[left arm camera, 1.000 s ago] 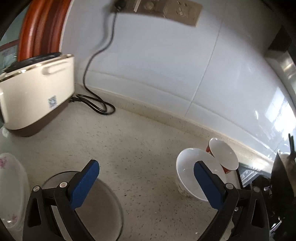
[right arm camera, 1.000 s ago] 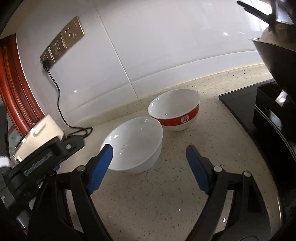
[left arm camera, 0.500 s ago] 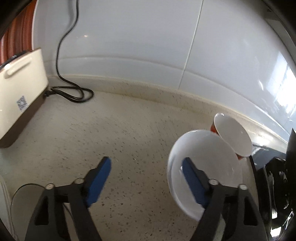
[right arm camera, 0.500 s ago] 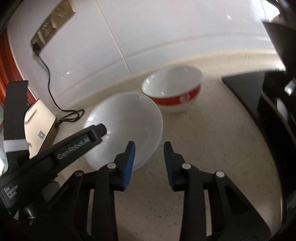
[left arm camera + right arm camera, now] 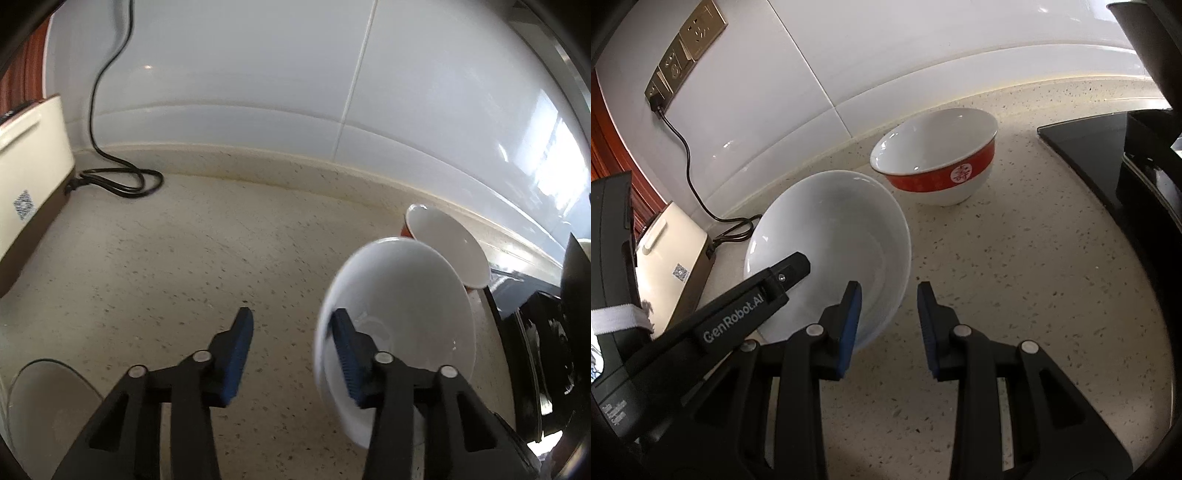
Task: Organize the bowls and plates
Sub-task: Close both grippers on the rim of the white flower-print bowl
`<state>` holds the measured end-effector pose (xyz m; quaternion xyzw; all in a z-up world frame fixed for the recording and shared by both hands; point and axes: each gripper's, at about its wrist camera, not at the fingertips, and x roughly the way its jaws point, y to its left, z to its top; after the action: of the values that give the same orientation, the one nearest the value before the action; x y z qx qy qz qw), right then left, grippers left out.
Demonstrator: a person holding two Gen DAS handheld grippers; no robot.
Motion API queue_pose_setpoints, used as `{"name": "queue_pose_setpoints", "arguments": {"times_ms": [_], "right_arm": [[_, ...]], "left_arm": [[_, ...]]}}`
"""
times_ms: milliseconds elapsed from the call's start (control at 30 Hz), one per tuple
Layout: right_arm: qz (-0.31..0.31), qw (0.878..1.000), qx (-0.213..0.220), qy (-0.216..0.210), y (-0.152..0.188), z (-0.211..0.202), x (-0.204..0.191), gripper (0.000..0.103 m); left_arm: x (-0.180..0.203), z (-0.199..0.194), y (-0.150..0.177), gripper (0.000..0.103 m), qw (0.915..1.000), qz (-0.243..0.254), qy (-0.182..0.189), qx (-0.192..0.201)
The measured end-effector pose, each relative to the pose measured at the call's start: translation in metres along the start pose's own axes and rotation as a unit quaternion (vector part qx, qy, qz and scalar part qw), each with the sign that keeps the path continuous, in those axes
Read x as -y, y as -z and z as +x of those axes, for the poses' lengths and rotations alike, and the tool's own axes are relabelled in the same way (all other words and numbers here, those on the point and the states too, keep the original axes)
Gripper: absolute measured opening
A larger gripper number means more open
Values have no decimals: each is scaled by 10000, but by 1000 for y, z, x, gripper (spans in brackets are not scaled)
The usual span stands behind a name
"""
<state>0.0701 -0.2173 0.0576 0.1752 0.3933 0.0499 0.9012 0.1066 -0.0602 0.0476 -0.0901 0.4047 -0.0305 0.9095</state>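
Note:
A plain white bowl (image 5: 406,295) (image 5: 831,229) sits on the speckled counter. Its left rim is blurred in the left wrist view. Behind it stands a red-banded bowl (image 5: 447,243) (image 5: 934,147). My left gripper (image 5: 291,317) straddles the white bowl's left rim with its jaws closing. One pad is inside the bowl and the other hangs over bare counter, well off the wall. My right gripper (image 5: 889,291) straddles the near right rim with a narrow gap. Its left pad is over the bowl's inside, and counter shows between its right pad and the wall. The left gripper's finger (image 5: 790,269) reaches into the bowl.
A cream appliance (image 5: 29,184) (image 5: 672,251) with a black cord (image 5: 122,181) stands at the left by the tiled wall. A black hob (image 5: 1100,147) and a dark pan (image 5: 576,280) are at the right. A round grey disc (image 5: 48,406) lies at lower left.
My left gripper has moved right and down to the white bowl and narrowed its jaws, one finger now inside. My right gripper's jaws have narrowed and it has come closer over the near rim.

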Motion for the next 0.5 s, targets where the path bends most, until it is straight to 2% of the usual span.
{"name": "queue_pose_setpoints", "arguments": {"times_ms": [100,367,500], "right_arm": [[30,10000,-25,20,-1,4,-1,35],[-46,9999,-135,-90,-5,15,-6,35],[-88,9997,-140,-168,-5,14,-5,25]], "left_arm": [[2,0,0,36,10000,34,64,6],[4,1,2,36,10000,4,67,62],[4,0,2,36,9999,-12,74,105]]}}
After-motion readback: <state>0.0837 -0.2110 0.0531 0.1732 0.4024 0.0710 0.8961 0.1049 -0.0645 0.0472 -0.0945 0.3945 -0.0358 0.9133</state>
